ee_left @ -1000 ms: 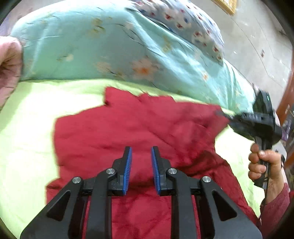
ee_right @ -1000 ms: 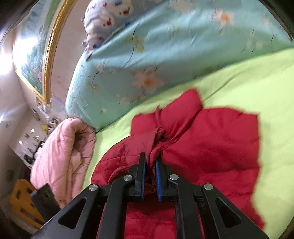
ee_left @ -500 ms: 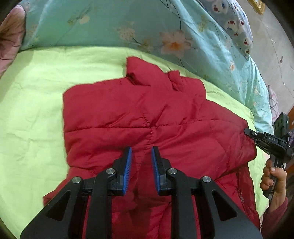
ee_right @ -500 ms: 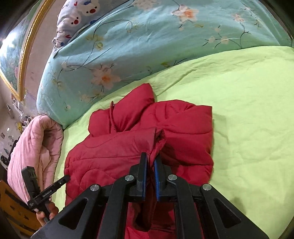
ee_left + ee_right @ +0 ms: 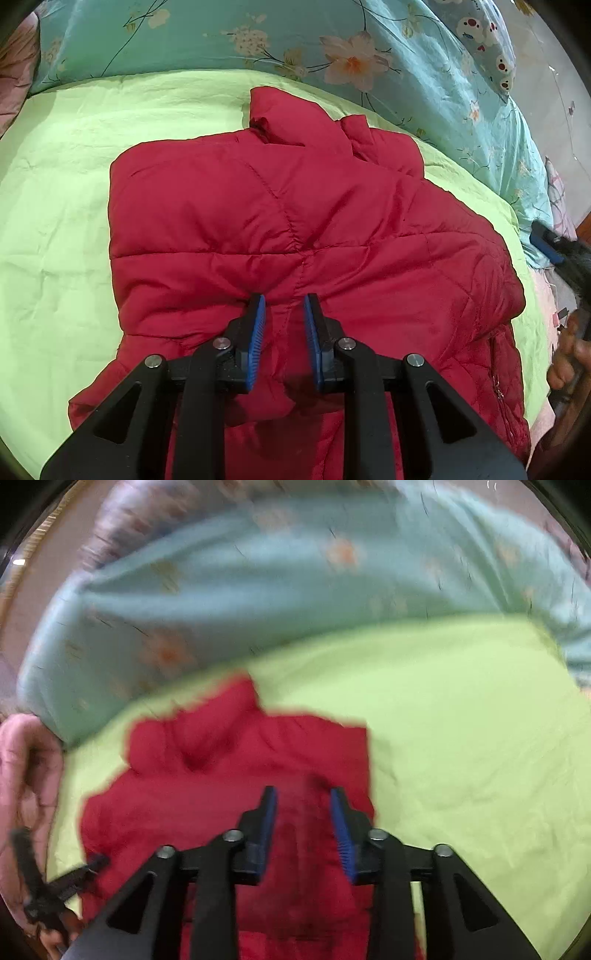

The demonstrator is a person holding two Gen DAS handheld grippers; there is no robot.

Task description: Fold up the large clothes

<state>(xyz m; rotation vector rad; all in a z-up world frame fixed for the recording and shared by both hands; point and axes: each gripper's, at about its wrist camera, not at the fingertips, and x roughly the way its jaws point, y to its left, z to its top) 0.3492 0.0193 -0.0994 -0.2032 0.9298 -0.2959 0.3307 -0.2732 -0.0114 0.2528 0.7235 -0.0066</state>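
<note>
A red padded jacket (image 5: 295,221) lies on the light green bed sheet (image 5: 55,221), its collar toward the far side and one side folded over the body. My left gripper (image 5: 284,301) is open, its blue pads low over the jacket's middle with nothing between them. In the blurred right wrist view the jacket (image 5: 221,775) also shows, and my right gripper (image 5: 301,794) is open above its right edge, holding nothing. The right gripper also shows at the right edge of the left wrist view (image 5: 546,243). The left gripper shows at the lower left of the right wrist view (image 5: 85,867).
A turquoise floral duvet (image 5: 258,40) is piled along the far side of the bed. A pink quilt (image 5: 26,760) lies at the left in the right wrist view. A patterned pillow (image 5: 484,33) sits on the duvet. Bare green sheet (image 5: 480,738) lies to the jacket's right.
My right gripper has let go of the jacket fold and opened, leaving that side laid over the body. My left gripper has come closer to the jacket.
</note>
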